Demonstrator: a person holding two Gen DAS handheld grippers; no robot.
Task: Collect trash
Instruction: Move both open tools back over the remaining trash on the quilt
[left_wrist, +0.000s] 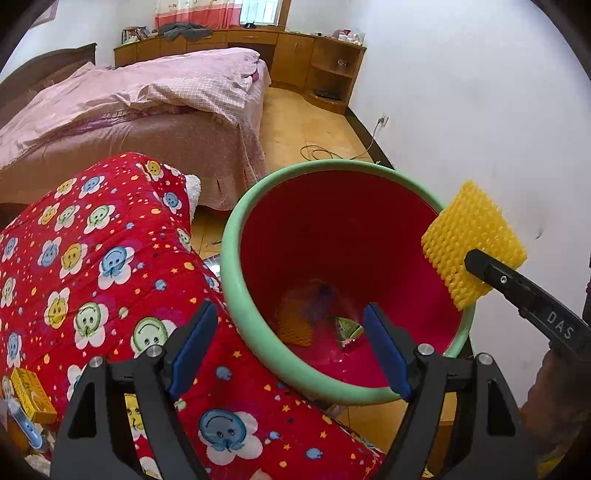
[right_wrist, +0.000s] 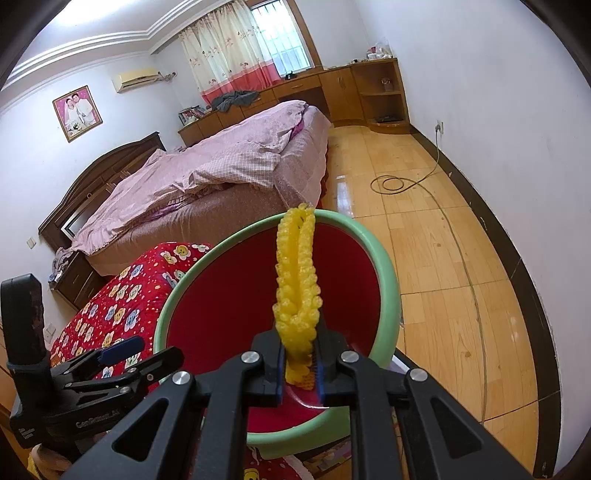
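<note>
Hovering foam net over bin rim, open floor rt.

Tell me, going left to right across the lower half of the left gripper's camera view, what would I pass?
Yellow box → red flowered quilt → green-rimmed red bin → yellow foam net, pinched in the right gripper.

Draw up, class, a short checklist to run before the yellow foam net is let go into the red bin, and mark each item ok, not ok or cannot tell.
1. Right gripper clamps the yellow foam net: ok.
2. Net sits over the mouth of the red bin, not outside the rim: cannot tell; it is at the rim's edge.
3. Left gripper open and empty: ok.
4. Left gripper clear of the net's fall: ok, it stands apart from the net.
5. Room in the bin: ok, only a few scraps at the bottom.
</note>
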